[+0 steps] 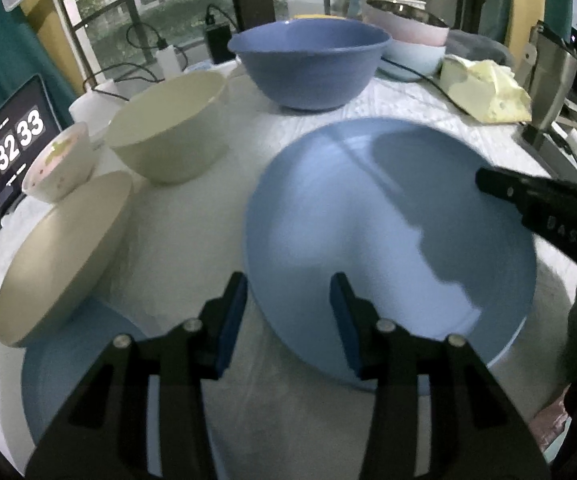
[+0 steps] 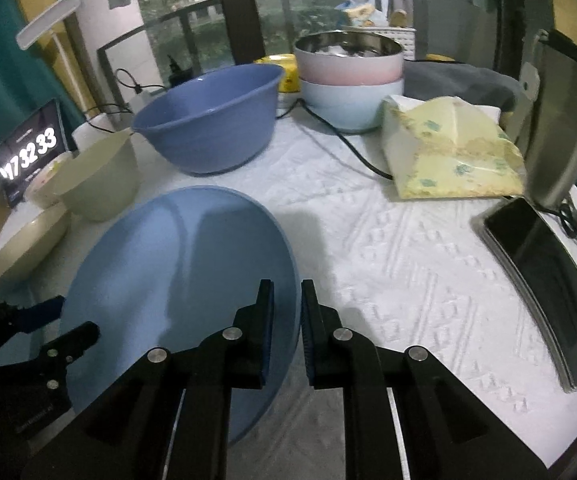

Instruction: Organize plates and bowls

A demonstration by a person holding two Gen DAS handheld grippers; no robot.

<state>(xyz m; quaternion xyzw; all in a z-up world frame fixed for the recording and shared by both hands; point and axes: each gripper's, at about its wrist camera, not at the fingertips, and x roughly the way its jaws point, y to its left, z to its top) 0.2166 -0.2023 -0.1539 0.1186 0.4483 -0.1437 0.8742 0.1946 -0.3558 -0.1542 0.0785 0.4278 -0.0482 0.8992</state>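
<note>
The large light-blue round plate (image 2: 180, 280) sits tilted above the white embossed tablecloth (image 2: 408, 264), held at 2 edges. The right gripper (image 2: 287, 328) is pinched narrow on the plate's right rim, 1 pad on each face. The left gripper (image 1: 288, 320) stands partly closed across the plate's near-left rim; whether its pads press cannot be told. Behind the plate stands a deep blue bowl (image 1: 308, 68); to its left a cream bowl (image 1: 168, 128), a cream plate (image 1: 64, 260) leaning, and a second light-blue plate (image 1: 88, 360) lying flat beneath.
</note>
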